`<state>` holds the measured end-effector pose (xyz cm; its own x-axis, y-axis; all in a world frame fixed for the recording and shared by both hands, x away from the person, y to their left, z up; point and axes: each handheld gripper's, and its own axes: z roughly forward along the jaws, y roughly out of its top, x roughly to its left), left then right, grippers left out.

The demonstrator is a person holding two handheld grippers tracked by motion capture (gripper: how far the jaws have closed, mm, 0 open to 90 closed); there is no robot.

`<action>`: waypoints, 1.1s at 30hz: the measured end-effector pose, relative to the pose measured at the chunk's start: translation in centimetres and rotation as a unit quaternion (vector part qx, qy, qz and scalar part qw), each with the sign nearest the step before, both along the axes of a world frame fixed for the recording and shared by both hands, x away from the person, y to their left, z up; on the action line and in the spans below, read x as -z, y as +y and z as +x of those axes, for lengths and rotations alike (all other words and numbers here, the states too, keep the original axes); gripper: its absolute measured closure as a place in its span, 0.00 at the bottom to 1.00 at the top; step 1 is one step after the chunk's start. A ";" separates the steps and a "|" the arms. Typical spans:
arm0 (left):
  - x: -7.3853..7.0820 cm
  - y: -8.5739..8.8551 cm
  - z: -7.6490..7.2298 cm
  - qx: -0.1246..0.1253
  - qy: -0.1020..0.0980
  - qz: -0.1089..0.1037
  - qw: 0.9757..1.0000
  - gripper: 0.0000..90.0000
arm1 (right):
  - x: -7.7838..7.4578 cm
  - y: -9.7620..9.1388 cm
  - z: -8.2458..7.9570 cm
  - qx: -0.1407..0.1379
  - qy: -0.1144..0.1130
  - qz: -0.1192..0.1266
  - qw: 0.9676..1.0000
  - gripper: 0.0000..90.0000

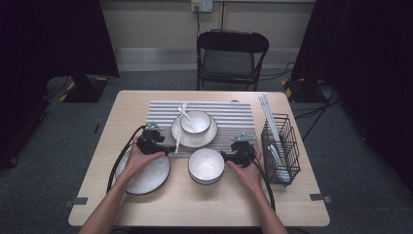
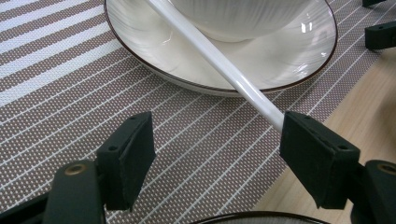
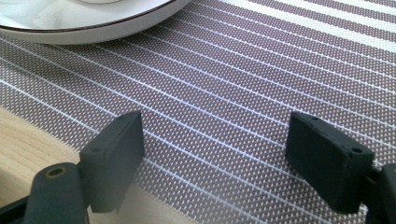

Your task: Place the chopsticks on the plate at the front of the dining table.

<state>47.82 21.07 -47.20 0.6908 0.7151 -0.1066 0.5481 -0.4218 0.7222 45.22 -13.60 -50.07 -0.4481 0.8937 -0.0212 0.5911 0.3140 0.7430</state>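
Pale wood table (image 1: 97,195), striped placemat (image 1: 234,117), grey carpet; left gripper (image 2: 217,154) wide open beside white chopstick (image 2: 215,60); right gripper (image 3: 215,154) open, empty

Your high view sits above your side of the tabletop (image 1: 146,204), looking forward and down, far enough back to catch the whole striped mat (image 1: 234,122) and the folding chair (image 1: 231,58) behind it. Your left claw (image 2: 217,154) cam is way closer: it skims low over the mat (image 2: 70,93), facing the plate (image 2: 280,60) with the white stick (image 2: 219,63) crossing it. Your right claw (image 3: 215,158) cam hugs the mat (image 3: 243,70) just as low, with that plate's rim (image 3: 93,25) at its top left. All three views share the mat and the plate (image 1: 194,138).
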 end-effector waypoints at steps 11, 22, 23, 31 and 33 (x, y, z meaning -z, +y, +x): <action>0.0 0.0 0.0 0.000 -0.001 -0.002 1.000 0.29 | 0.0 0.0 0.0 0.000 0.000 0.000 1.000 0.21; -0.2 0.0 -0.2 0.002 -0.006 -0.006 1.000 0.28 | 0.0 0.0 0.0 0.000 0.000 0.000 1.000 0.21; -0.3 0.0 -0.3 -0.002 -0.003 -0.009 1.000 0.28 | 0.0 0.0 0.0 0.000 0.000 0.000 1.000 0.21; -0.8 0.1 -1.2 0.008 -0.014 -0.013 1.000 0.23 | 0.0 0.0 0.0 0.000 0.000 0.000 1.000 0.21; -1.0 0.2 -1.6 0.012 -0.009 -0.015 1.000 0.23 | 0.0 0.0 0.0 0.000 0.000 0.000 1.000 0.21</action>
<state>46.26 21.25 -46.19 0.7098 0.6949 -0.1149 0.5250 -0.4133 0.7440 45.22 -13.60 -50.07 -0.4482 0.8937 -0.0219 0.5909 0.3145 0.7429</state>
